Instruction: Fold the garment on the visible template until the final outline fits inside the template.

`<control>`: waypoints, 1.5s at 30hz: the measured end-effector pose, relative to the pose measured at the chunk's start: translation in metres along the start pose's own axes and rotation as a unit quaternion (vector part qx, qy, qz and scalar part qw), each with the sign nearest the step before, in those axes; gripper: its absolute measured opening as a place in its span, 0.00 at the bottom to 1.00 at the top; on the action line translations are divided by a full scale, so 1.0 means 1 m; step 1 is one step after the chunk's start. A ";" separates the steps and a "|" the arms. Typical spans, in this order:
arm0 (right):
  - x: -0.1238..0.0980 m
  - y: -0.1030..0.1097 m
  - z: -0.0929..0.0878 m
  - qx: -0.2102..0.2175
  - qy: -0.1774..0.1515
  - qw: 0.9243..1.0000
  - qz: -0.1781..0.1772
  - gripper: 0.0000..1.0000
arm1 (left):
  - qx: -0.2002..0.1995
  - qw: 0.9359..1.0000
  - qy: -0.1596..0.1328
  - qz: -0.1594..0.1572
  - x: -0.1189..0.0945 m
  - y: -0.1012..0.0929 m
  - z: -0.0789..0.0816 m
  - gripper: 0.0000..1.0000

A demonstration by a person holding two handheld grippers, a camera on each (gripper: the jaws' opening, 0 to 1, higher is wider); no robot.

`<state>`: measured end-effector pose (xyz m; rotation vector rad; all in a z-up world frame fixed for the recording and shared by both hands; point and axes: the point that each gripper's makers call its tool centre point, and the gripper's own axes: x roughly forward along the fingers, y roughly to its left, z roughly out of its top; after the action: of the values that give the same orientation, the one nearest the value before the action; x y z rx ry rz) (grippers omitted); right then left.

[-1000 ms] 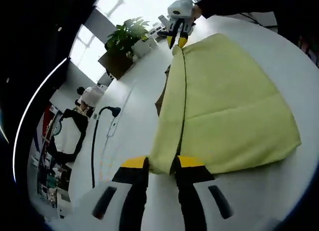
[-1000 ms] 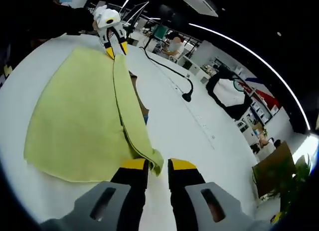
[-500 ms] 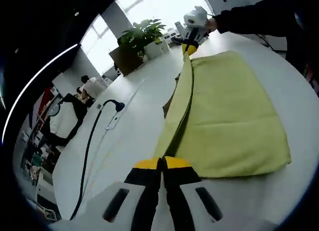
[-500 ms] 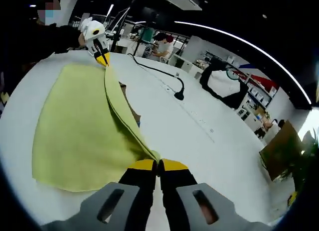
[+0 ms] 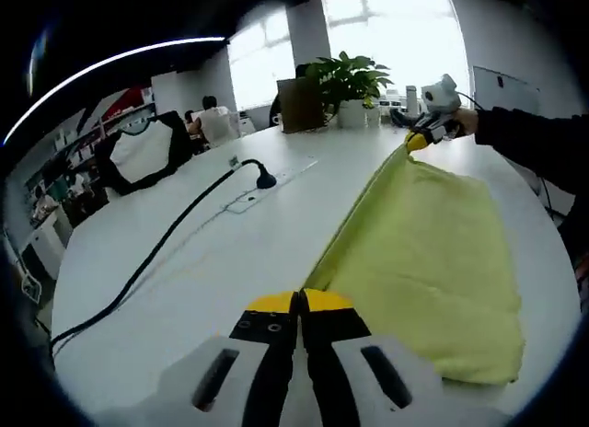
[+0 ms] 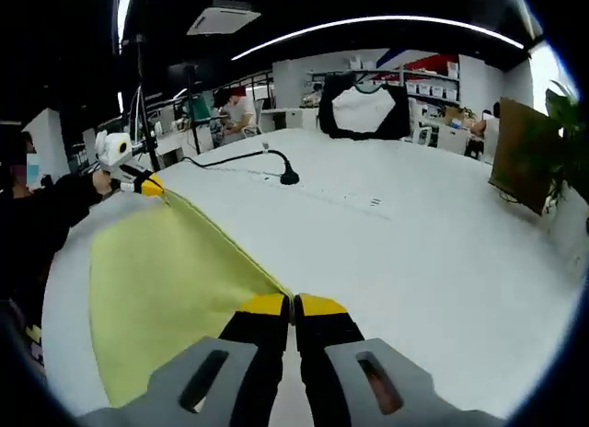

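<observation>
Left gripper view, nearest first: the left claw (image 5: 299, 303), black with yellow tips, rises from the bottom with its jaws pressed together on the near corner of a pale yellow-green fabric garment (image 5: 423, 261). The garment's pinched edge runs taut from this corner away to the far right, where the right claw (image 5: 419, 140) clamps the other corner, held by a hand in a dark sleeve (image 5: 538, 146). The rest of the cloth hangs and spreads to the right over the white round worktop (image 5: 184, 289). To the left, a black cable (image 5: 156, 252) crosses the worktop to a plug by a flat white strip. Far off stand a green potted plant (image 5: 345, 77) and bright windows.

Right gripper view, nearest first: the right claw (image 6: 294, 306) is closed on the garment (image 6: 161, 280) corner, and the taut edge leads to the far left, where the left claw (image 6: 152, 183) grips it. The cloth lies to the left on the worktop (image 6: 414, 252). Beyond it the black cable (image 6: 248, 160) ends in its plug, and farther away stand shelves and seated people.
</observation>
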<state>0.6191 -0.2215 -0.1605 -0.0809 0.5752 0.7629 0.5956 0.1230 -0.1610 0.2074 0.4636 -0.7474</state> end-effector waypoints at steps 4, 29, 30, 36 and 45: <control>0.005 -0.004 -0.004 0.044 0.004 0.999 -0.009 0.01 | -0.042 0.999 0.002 0.013 0.007 0.010 -0.004 0.01; 0.010 -0.036 -0.012 -0.111 0.034 0.985 -0.127 0.11 | -0.076 0.989 0.013 0.128 0.007 0.037 -0.014 0.05; 0.006 -0.037 -0.009 -0.114 0.029 0.984 -0.133 0.13 | -0.077 0.988 0.020 0.133 0.003 0.039 -0.016 0.06; -0.009 -0.029 0.006 -0.128 -0.010 0.982 -0.137 0.20 | -0.087 0.988 0.010 0.125 -0.010 0.029 -0.013 0.08; -0.031 0.006 0.018 -0.129 -0.073 0.981 -0.127 0.28 | -0.094 0.989 -0.029 0.107 -0.034 -0.004 -0.009 0.21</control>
<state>0.6055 -0.2317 -0.1281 -0.3299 0.3163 0.5853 0.5679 0.1436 -0.1524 0.0569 0.4461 -0.4956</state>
